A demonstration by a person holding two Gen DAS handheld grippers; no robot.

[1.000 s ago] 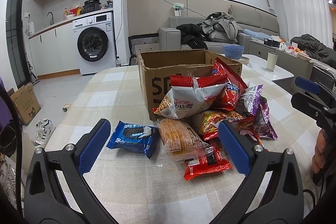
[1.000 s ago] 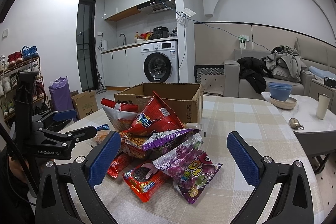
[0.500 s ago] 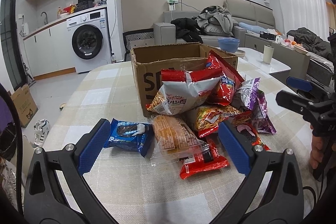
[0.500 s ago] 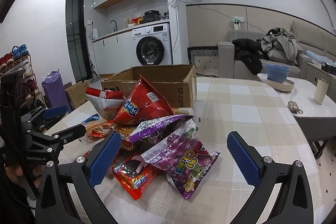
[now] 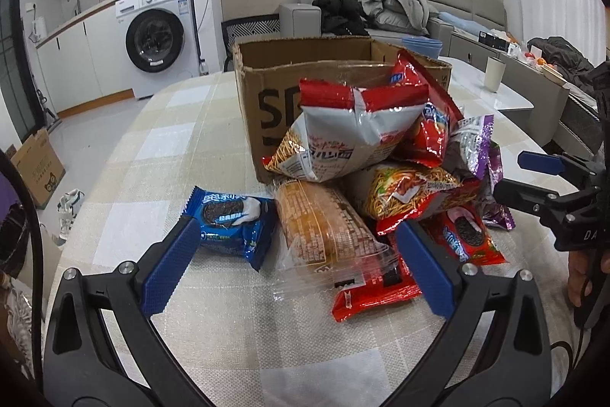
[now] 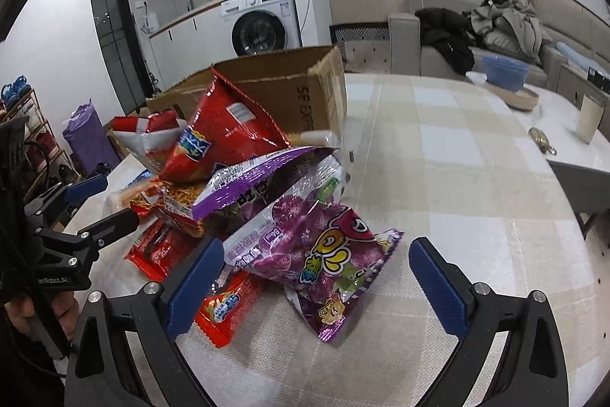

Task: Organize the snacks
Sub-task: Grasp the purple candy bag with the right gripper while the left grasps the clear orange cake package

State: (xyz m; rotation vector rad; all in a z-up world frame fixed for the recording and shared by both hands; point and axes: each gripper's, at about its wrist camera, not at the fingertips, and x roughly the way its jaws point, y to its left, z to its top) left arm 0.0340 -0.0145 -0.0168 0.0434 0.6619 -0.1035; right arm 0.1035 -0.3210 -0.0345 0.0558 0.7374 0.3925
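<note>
A pile of snack packs lies on the checked tablecloth in front of an open cardboard box (image 5: 305, 79). My left gripper (image 5: 297, 269) is open just above an orange cracker pack (image 5: 324, 227), with a blue cookie pack (image 5: 228, 220) at its left finger. A white and red noodle-snack bag (image 5: 343, 136) tops the pile. My right gripper (image 6: 316, 288) is open over a purple candy bag (image 6: 316, 250); a red chip bag (image 6: 225, 136) leans on the box (image 6: 289, 90) behind it. Each gripper shows in the other's view, the right one (image 5: 549, 185) and the left one (image 6: 87, 208).
A small white table (image 6: 572, 155) with a blue bowl (image 6: 503, 71), a cup (image 6: 589, 121) and keys stands to the right. A sofa with clothes and a washing machine (image 5: 156, 41) are beyond. The tablecloth (image 6: 457, 197) stretches right of the pile.
Both grippers have moved closer to the pile and lower; the packs look larger in both views. Both stay open and hold nothing.
</note>
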